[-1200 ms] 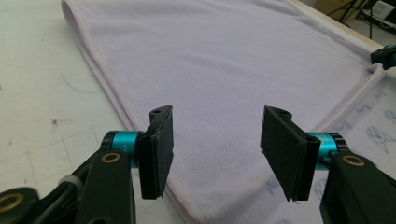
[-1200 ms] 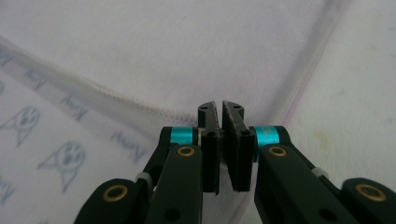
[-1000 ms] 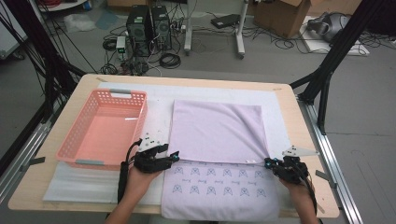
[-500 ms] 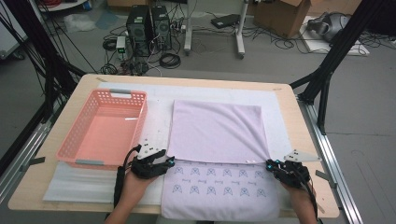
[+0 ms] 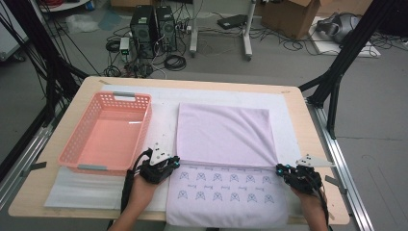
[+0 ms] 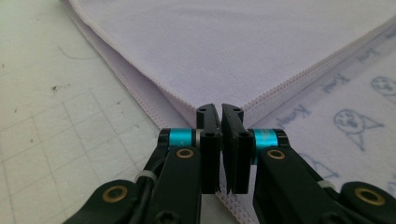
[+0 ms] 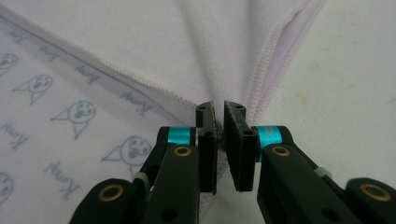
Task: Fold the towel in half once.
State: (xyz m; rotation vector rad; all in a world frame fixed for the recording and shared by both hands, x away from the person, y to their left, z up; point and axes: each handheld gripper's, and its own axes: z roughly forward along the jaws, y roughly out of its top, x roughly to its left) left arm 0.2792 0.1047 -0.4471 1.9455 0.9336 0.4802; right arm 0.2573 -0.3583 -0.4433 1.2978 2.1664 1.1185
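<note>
At the frame's lower centre, the lilac cloth (image 5: 223, 144) lies partly folded on the worktop (image 5: 298, 144); left hand-held gripper (image 5: 169, 163), just closed, and right hand-held gripper (image 5: 284, 171) pinch its corners, further folding apparently remaining.

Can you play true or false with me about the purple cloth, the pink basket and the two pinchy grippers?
1. The pink basket has toys in it. False: it holds nothing.
2. The left gripper is shut on a corner of the cloth; its jaws have just been closing. True.
3. The cloth is rolled into a ball. False: it lies flat, with its plain top layer folded over the printed part.
4. The right gripper pinches the cloth's other near corner. True.
5. The basket sits on top of the cloth. False: it stands beside the cloth, on the left.
</note>
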